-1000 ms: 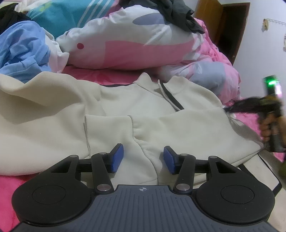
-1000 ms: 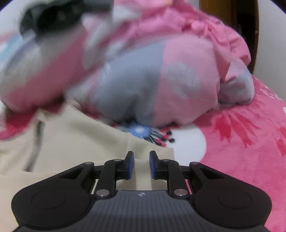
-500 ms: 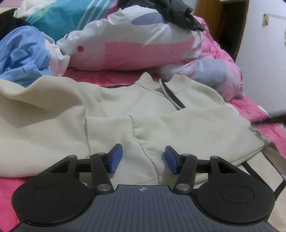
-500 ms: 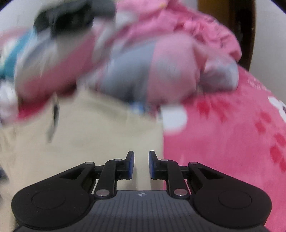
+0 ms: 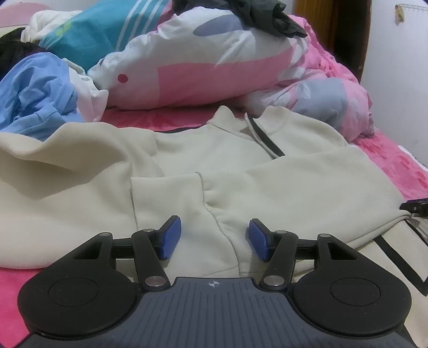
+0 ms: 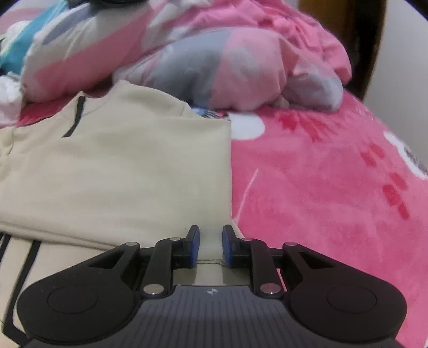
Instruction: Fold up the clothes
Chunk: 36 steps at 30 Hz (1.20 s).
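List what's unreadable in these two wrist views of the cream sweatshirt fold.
- Cream zip-neck fleece sweatshirt: near hem hidden in the left wrist view by the left hand-held gripper, whose jaws are opening over a cuff without pressing it.
- Right hand-held gripper: fabric contact unclear in the right wrist view.
- Black object: cut by the left wrist view's right edge.
- Dark clothing: blurred, cropped at the top.

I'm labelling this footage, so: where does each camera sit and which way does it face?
Left wrist: on the left tongs, angled down over the cream sweatshirt toward the pink duvet; its jaws are opening, gripping nothing.
Right wrist: on the right tongs, looking along the sweatshirt's right edge and the pink blanket; its jaws are narrowly apart.
Shared: sweatshirt, duvet. No hand shows.
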Each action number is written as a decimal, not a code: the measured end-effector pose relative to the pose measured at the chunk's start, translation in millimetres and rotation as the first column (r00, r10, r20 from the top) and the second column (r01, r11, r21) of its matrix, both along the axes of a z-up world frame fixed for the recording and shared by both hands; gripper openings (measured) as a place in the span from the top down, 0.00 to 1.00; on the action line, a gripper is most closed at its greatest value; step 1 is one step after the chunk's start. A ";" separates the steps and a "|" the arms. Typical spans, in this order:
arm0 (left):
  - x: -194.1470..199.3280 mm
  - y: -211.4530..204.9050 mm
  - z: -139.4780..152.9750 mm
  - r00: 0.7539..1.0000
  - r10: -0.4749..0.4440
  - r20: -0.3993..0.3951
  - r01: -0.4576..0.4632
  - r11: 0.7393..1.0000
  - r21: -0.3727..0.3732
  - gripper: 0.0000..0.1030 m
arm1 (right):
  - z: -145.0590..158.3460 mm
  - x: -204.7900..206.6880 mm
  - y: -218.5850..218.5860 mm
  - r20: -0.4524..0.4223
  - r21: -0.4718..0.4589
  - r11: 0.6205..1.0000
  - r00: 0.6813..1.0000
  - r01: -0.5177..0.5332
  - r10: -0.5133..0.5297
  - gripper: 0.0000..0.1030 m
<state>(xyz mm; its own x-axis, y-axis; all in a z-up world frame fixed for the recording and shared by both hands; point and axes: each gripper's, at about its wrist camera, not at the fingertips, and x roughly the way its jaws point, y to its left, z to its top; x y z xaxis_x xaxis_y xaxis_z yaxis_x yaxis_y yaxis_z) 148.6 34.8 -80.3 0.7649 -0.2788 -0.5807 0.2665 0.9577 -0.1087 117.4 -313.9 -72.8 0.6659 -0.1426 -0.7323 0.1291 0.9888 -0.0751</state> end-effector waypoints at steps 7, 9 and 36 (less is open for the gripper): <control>0.7 -1.1 0.7 1.000 0.004 -0.003 -0.004 1.000 0.011 0.44 | 19.3 -9.7 22.2 0.047 0.010 0.999 0.998 -0.048 0.047 0.81; 0.4 -2.2 0.8 1.000 0.004 -0.002 -0.004 1.000 0.016 0.44 | 4.7 -8.9 21.7 0.014 0.017 0.999 0.999 -0.042 0.041 0.81; -2.4 -10.5 0.0 1.000 0.021 0.012 -0.022 0.996 0.088 0.37 | -14.4 -12.3 74.1 0.162 -0.005 0.989 0.976 -0.148 0.147 0.80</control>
